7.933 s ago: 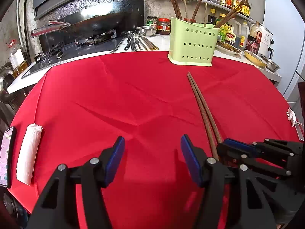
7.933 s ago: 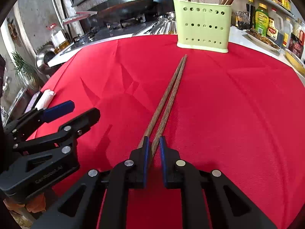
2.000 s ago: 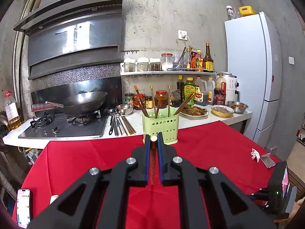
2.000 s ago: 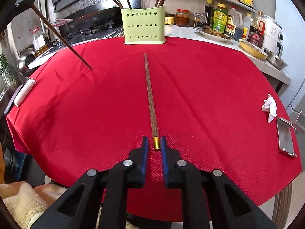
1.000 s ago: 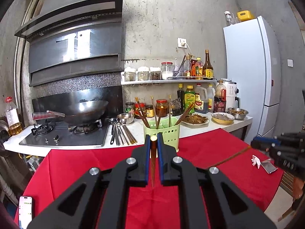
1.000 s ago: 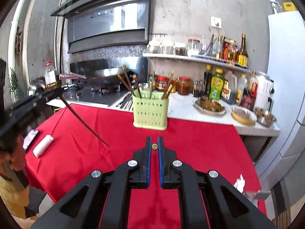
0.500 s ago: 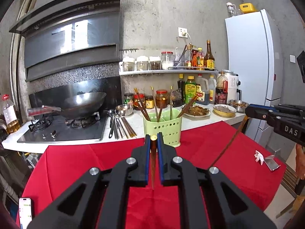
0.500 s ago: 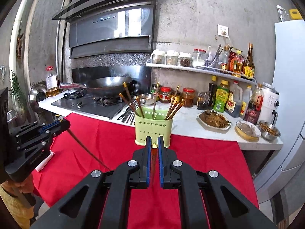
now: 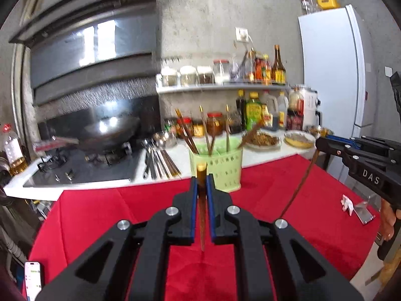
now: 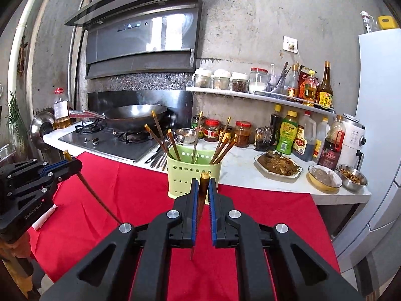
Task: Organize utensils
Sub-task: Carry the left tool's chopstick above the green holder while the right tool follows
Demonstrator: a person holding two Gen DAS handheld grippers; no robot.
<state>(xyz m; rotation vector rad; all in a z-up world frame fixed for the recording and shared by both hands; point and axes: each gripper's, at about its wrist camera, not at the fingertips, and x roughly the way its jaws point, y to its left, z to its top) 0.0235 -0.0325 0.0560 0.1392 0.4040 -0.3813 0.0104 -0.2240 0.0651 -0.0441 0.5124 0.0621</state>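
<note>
your left gripper (image 9: 201, 188) is clamped on 1 chopstick (image 9: 202, 215), your right gripper (image 10: 201, 190) on another chopstick (image 10: 199, 205), both facing the green holder (image 10: 194, 175).

Bare red cloth (image 10: 140, 195) lay open before the green holder (image 10: 194, 173). About 6 upright chopsticks (image 10: 220, 148) crowded its mouth; jars (image 10: 211, 130) stood close behind.

Black claws (image 9: 201, 183), blue pads, prob. silver screws
</note>
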